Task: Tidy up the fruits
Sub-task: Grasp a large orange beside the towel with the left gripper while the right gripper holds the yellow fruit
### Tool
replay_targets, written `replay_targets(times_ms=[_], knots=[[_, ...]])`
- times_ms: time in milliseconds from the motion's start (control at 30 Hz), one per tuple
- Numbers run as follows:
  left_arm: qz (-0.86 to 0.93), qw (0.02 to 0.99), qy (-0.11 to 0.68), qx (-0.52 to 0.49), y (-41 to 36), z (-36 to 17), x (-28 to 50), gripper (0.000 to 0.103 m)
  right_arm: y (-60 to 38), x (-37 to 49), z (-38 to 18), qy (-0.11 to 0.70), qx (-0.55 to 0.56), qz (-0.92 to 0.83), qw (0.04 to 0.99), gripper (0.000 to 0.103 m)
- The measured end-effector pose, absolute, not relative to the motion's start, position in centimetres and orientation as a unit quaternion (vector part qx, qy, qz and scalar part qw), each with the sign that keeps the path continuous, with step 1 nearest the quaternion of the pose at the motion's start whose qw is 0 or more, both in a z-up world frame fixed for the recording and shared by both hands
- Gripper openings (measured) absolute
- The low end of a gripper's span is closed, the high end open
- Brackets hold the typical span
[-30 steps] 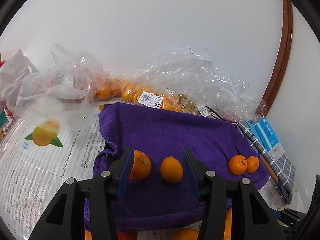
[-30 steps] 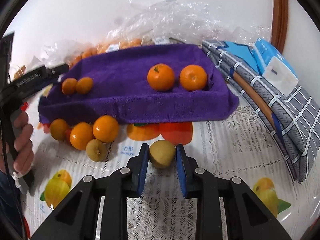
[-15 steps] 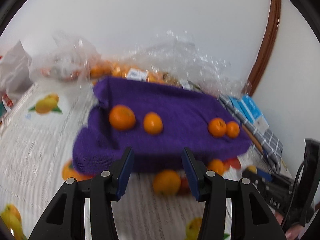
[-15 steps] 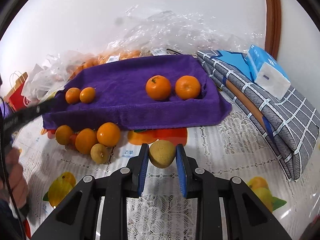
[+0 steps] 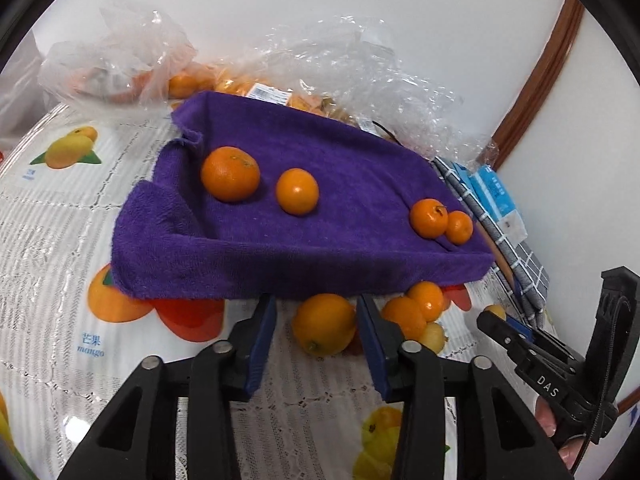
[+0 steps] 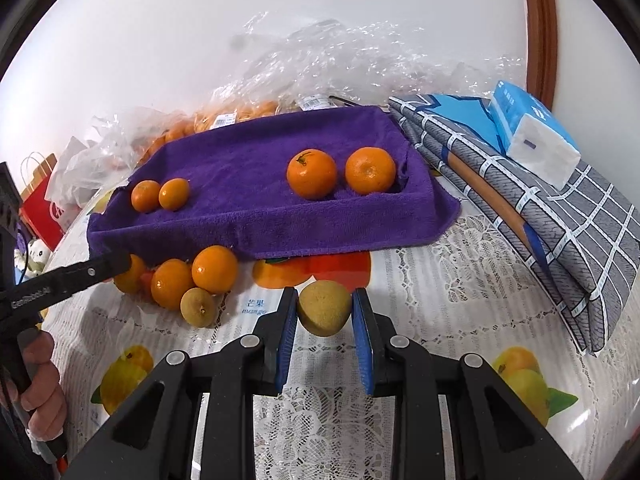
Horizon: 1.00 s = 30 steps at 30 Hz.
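Sorting stage: one fruit clamped in my right tongs, the next one bracketed by my left

My right gripper [image 6: 324,312] is clamped on a yellow-brown round fruit [image 6: 323,307], lifted clear of the printed tablecloth [image 6: 440,280] just in front of the purple towel [image 6: 256,168], so it is ready to carry to its own spot. My left gripper [image 5: 316,332] has just been closing, and its blue pads flank a large orange [image 5: 324,330] lying at the towel's near edge; a gap shows on each side, so I judge it not yet gripped. On the towel, two big oranges [image 5: 230,174] sit toward one end and two small mandarins [image 5: 429,218] toward the other, apparently grouped by size. More loose citrus [image 6: 172,282] waits against the towel's front edge, and bagged fruit [image 5: 240,84] lies behind it
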<state>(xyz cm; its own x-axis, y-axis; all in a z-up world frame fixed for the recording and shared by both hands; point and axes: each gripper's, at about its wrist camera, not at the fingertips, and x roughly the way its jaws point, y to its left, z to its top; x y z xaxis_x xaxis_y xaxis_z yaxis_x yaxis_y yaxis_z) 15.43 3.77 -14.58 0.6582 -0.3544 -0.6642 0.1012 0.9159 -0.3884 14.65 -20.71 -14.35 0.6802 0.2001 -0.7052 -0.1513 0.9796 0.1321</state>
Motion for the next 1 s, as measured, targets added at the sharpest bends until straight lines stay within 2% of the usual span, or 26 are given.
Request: replay_targets(times_ms=[100, 433, 667, 1000], knots=[[-0.132, 0.9, 0.388, -0.149, 3.2, -14.4, 15.2, 0.03, -20.9, 14.6, -14.3, 0.386, 0.037, 0.101, 0.916, 0.027], [-0.077, 0.913, 0.375, -0.142, 4.7, -14.0, 13.5, 0.03, -21.2, 14.5, -14.3, 0.382, 0.049, 0.104, 0.917, 0.027], [-0.089, 0.901, 0.403, -0.135, 4.5, -14.7, 13.8, 0.036, -20.8, 14.6, -14.4, 0.389, 0.041, 0.104, 0.914, 0.027], [-0.091, 0.907, 0.391, -0.129, 4.2, -14.4, 13.6, 0.033, -20.7, 14.8, -14.5, 0.392, 0.043, 0.113, 0.912, 0.027]])
